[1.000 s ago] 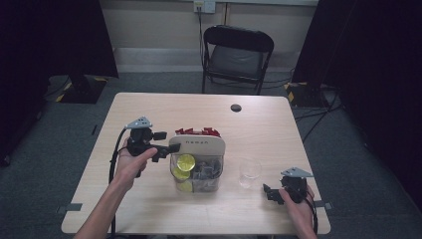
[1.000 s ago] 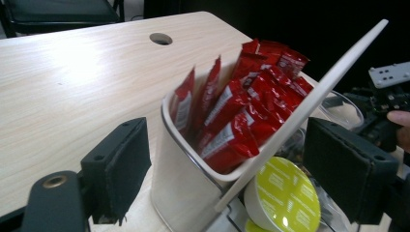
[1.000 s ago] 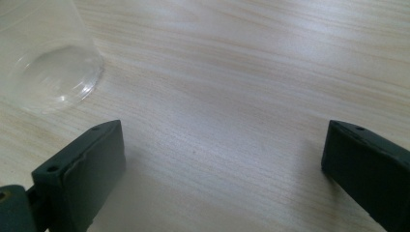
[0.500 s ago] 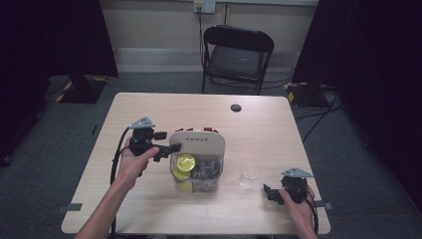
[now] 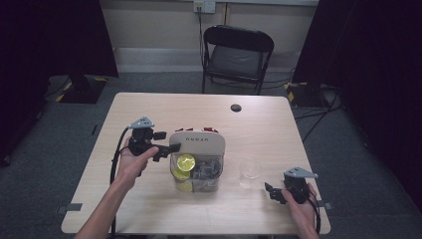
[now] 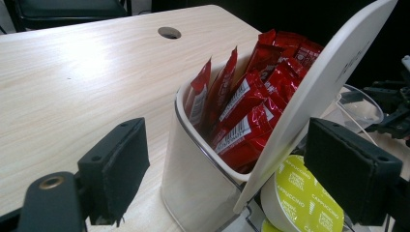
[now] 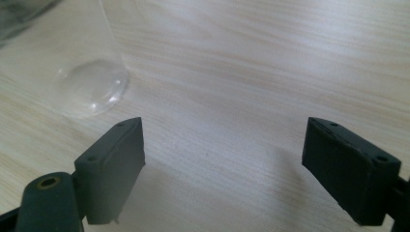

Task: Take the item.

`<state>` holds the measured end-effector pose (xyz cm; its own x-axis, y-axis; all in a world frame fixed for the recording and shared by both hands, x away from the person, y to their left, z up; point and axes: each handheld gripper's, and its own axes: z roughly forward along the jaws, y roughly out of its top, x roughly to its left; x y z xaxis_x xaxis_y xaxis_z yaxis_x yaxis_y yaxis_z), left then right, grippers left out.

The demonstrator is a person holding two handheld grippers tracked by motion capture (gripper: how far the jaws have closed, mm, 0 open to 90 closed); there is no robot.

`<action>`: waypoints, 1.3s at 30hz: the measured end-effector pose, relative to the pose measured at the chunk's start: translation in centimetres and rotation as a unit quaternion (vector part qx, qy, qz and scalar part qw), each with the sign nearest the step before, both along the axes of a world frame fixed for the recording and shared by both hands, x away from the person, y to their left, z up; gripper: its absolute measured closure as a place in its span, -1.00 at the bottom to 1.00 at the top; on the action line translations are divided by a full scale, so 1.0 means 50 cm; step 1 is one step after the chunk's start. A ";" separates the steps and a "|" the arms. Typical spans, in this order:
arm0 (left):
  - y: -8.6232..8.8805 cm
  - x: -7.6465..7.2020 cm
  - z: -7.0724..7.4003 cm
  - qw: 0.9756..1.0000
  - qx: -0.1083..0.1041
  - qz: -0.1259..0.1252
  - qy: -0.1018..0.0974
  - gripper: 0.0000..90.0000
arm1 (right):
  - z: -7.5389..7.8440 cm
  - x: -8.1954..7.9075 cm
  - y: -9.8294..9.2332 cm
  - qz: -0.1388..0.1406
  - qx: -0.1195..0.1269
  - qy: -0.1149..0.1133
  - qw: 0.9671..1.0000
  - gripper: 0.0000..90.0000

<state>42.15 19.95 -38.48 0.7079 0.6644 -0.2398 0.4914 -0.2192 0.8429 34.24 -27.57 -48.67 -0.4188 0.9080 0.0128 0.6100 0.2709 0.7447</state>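
Note:
A clear box (image 5: 196, 174) stands mid-table with red packets (image 5: 196, 130) at its back and yellow capsules (image 5: 186, 161) in front. Its white lid (image 5: 197, 142) tilts over them. My left gripper (image 5: 166, 148) reaches in from the box's left. In the left gripper view the gripper (image 6: 237, 159) is open, jaws wide around the box wall (image 6: 193, 183) and the slanted lid (image 6: 329, 82), pads not pressing. Packets (image 6: 241, 106) and a capsule (image 6: 300, 198) show there. My right gripper (image 5: 272, 192) (image 7: 241, 159) is open near the front right; its jaws have just been closing a little, with nothing between them. A clear cup (image 5: 249, 170) (image 7: 82, 72) stands just beyond it.
A round cable hole (image 5: 236, 107) (image 6: 169, 33) lies in the table's far part. A black folding chair (image 5: 239, 55) stands behind the table. The right gripper hovers close to the table's front right edge (image 5: 318, 219). Bare wood stretches left of the box.
The white lid has swung down toward the front, showing more of its face and covering more of the red packets. Both hands have stayed about where they were.

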 end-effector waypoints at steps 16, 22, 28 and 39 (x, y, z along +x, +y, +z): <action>0.001 0.003 -0.002 1.000 -0.002 -0.002 0.002 -0.66 | 0.064 -0.019 0.010 0.025 0.053 -0.033 0.998 -0.54; 0.001 0.004 -0.003 1.000 -0.007 -0.004 0.004 -0.67 | 0.090 -0.026 0.017 0.037 0.057 -0.042 0.997 -0.46; 0.001 0.003 -0.002 1.000 -0.003 -0.002 0.003 -0.66 | 0.116 -0.033 0.029 0.057 0.062 -0.052 0.995 -0.41; -0.003 0.003 -0.005 1.000 -0.004 -0.004 0.005 -0.66 | 0.165 -0.037 0.078 0.103 0.073 -0.073 0.989 -0.20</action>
